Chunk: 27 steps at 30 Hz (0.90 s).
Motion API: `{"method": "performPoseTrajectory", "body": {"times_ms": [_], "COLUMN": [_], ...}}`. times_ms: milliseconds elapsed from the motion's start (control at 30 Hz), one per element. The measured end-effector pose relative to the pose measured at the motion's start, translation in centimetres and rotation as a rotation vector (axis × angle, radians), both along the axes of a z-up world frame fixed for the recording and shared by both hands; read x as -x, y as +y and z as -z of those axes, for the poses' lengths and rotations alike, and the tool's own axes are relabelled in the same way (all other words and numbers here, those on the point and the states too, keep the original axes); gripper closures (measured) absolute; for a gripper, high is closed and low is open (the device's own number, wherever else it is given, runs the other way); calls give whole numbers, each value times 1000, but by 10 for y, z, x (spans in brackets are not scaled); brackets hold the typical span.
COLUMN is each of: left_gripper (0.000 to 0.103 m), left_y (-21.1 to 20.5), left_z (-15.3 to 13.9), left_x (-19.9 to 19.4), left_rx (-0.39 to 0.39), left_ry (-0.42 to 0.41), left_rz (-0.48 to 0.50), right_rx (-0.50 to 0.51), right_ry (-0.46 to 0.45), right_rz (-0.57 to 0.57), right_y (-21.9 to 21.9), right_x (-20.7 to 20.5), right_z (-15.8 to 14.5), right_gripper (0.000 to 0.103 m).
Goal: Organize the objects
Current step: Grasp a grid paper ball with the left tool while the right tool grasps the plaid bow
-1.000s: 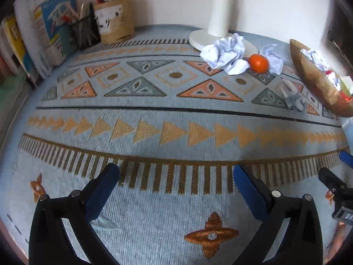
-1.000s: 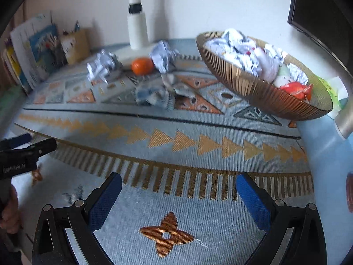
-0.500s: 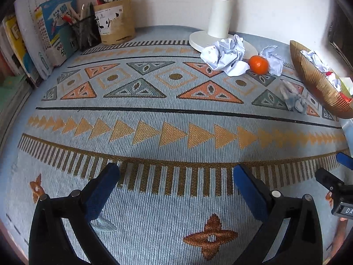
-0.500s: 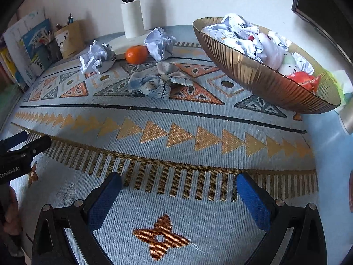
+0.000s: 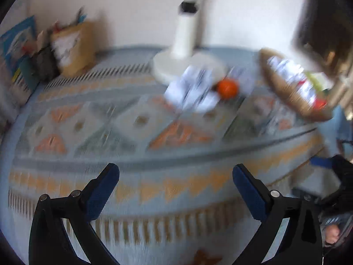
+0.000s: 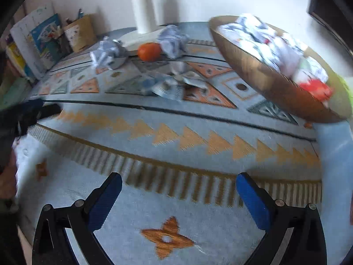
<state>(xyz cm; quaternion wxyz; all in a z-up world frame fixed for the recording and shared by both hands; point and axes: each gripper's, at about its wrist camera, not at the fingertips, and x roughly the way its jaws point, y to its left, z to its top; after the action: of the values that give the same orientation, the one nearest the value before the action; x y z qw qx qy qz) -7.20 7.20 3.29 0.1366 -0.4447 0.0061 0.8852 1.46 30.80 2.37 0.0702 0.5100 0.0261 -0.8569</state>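
An orange lies on the patterned cloth near the lamp base, between two crumpled papers; it also shows blurred in the left wrist view, next to a crumpled paper. A plaid fabric bow lies in front of them. A gold bowl at the right holds crumpled papers and small toys; it also shows in the left wrist view. My left gripper is open and empty above the cloth. My right gripper is open and empty, well short of the bow.
A white lamp stands at the back by the wall. A brown pen holder and upright books stand at the back left. The patterned cloth covers the table. The left gripper shows at the right wrist view's left edge.
Both grippers have moved forward toward the back of the table. The left view is now blurred by motion and turned toward the lamp and orange. Both stay open.
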Motion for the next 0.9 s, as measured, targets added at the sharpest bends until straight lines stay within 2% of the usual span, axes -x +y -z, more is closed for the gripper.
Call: {"method": "performPoseTrajectory", "body": {"times_ms": [100, 167, 200, 300, 367, 433, 500, 533, 567, 633, 700, 767, 800, 900], "left_gripper": [1, 1, 1, 3, 7, 17, 34, 39, 41, 45, 53, 55, 56, 56], "left_y": [12, 20, 22, 31, 36, 39, 39, 40, 40, 39, 41, 41, 41, 39], "left_z": [-6, -4, -2, 5, 9, 13, 18, 20, 21, 20, 17, 14, 13, 3], "left_x": [31, 50, 57, 75, 81, 83, 87, 89, 90, 88, 84, 78, 75, 61], "left_rx": [-26, -37, -47, -52, -50, -51, -53, -52, -54, -66, -69, -65, -66, -83], "left_ry": [13, 4, 2, -2, 9, 12, 1, -3, 11, 27, 49, 63, 66, 93], "left_rz": [52, 65, 66, 70, 75, 70, 62, 53, 44, 47, 63, 69, 66, 69], "right_rx": [-20, 38, 64, 50, 93, 125, 128, 120, 109, 70, 32, 5, 12, 22], "right_ry": [-17, -52, -49, -1, 20, 24, 30, 31, 45, 86, 108, 130, 141, 173], "right_rz": [5, 12, 18, 70, 105, 145, 170, 180, 184, 163, 127, 94, 75, 22], "right_y": [-8, -9, -8, -8, -4, -1, 1, 1, 0, -9, -18, -21, -23, -29], "right_x": [20, 37, 45, 68, 80, 90, 98, 101, 102, 100, 98, 96, 93, 77], "right_z": [-12, -15, -17, -19, -17, -11, -5, -2, -1, -3, -3, -3, -6, -16], "right_gripper": [0, 0, 0, 1, 4, 14, 19, 20, 23, 48, 59, 68, 81, 81]}}
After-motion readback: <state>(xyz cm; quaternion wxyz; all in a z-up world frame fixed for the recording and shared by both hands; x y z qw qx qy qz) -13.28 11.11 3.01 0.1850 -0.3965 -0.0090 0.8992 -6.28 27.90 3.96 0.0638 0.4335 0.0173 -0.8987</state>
